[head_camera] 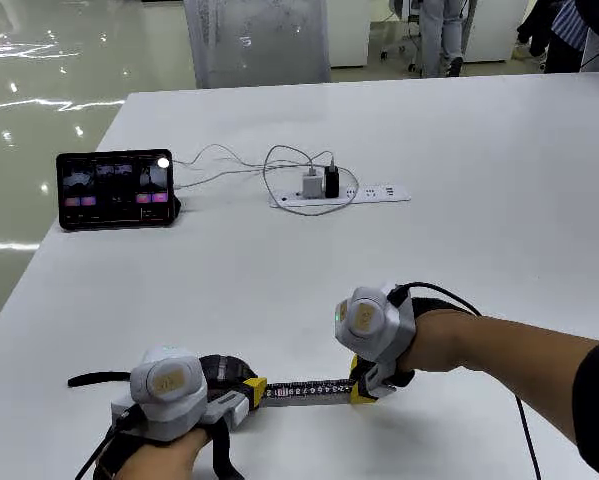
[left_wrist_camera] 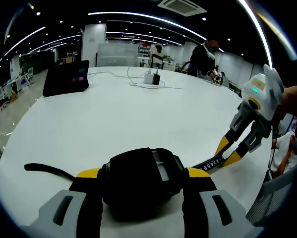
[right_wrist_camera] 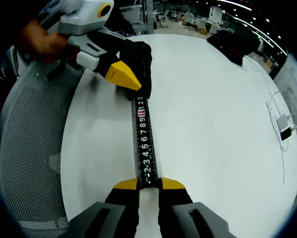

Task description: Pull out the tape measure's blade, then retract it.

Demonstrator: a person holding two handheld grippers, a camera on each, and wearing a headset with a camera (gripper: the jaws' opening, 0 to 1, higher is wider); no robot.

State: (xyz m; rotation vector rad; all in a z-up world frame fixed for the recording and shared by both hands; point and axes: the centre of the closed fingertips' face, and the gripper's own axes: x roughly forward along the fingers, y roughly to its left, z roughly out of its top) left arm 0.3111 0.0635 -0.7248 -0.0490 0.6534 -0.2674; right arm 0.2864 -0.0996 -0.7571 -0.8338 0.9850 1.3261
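A black tape measure case (left_wrist_camera: 141, 181) lies on the white table, and my left gripper (left_wrist_camera: 143, 173) is shut on it, yellow fingertips on both sides. In the head view the case (head_camera: 229, 373) sits at the bottom left under the left gripper (head_camera: 241, 390). A short length of black blade (right_wrist_camera: 144, 148) with white numbers runs flat over the table from the case (right_wrist_camera: 138, 64) to my right gripper (right_wrist_camera: 149, 184), which is shut on the blade's end. The blade (head_camera: 307, 389) spans the gap to the right gripper (head_camera: 363, 388). The right gripper (left_wrist_camera: 227, 153) also appears in the left gripper view.
A tablet (head_camera: 115, 189) stands at the far left of the table (head_camera: 479, 180). A white power strip (head_camera: 344, 195) with chargers and looping cables lies mid-table. A black strap (head_camera: 97, 379) trails left of the case. The table's left edge borders a glossy floor. People stand far behind.
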